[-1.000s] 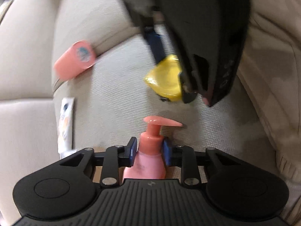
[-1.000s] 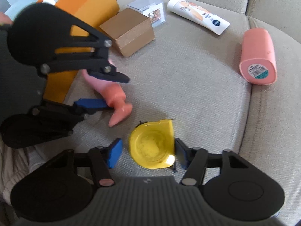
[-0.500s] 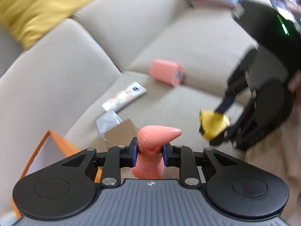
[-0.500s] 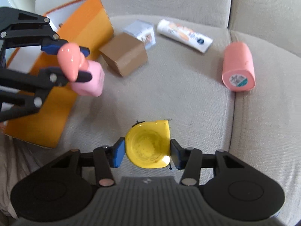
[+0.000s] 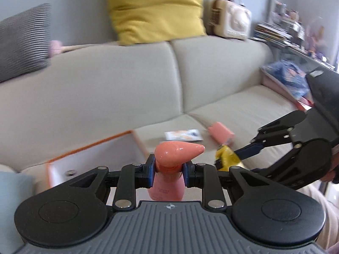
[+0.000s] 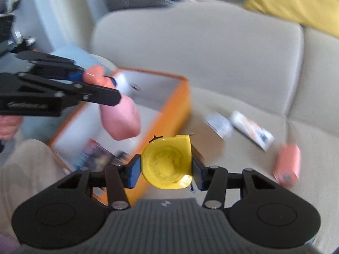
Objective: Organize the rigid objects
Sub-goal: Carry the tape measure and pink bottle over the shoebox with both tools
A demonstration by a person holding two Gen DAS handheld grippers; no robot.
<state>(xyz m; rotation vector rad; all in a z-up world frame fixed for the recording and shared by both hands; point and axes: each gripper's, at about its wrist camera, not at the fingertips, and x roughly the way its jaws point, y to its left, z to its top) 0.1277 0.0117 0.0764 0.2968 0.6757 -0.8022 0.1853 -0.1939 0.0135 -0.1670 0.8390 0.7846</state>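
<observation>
My left gripper pinches the neck of a pink pump bottle, blue pads pressed just under its pump head; the bottle hangs in the air above the open orange box on the beige sofa. My right gripper clamps a yellow tape measure flat between both pads — held up over the near edge of the box. Printed items lie inside the box, too blurred to read. On the seat behind: a white tube with orange and blue print, a small clear packet, a pink can lying on its side with a teal label. No lettering legible anywhere — motion blur.
</observation>
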